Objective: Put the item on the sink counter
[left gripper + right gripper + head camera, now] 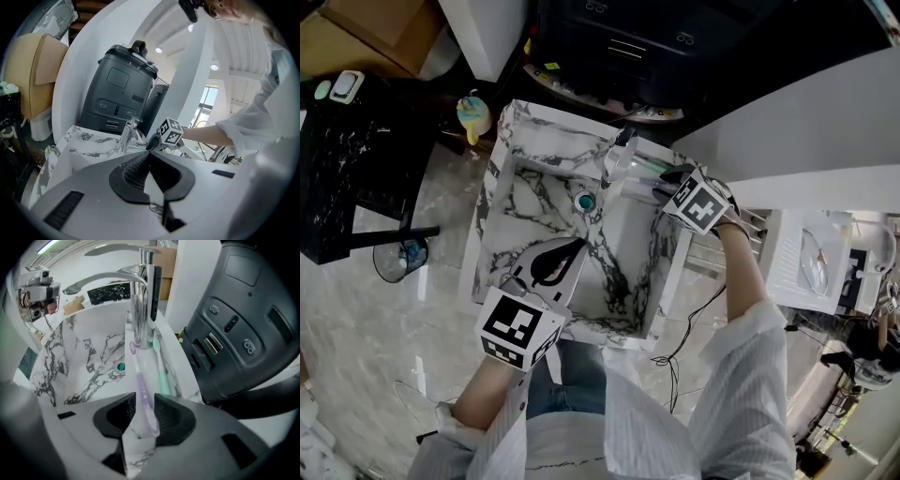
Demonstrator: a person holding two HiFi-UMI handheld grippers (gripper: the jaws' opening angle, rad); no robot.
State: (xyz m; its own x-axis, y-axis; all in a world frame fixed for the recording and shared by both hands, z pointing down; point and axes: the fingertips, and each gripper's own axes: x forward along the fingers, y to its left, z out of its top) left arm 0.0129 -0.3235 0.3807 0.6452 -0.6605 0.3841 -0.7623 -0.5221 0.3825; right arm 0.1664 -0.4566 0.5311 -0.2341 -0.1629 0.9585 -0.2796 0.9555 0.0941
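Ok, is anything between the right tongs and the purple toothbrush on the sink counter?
Nothing visible. The purple toothbrush lies on the sink counter right between the open right tongs, pads clear of it. The green toothbrush lies beside it, and the faucet stands past its head.

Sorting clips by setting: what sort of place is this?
Likely a mock bathroom in a workshop: a marble-patterned sink with chrome faucet, purple toothbrush and green toothbrush on its counter, cardboard box nearby.
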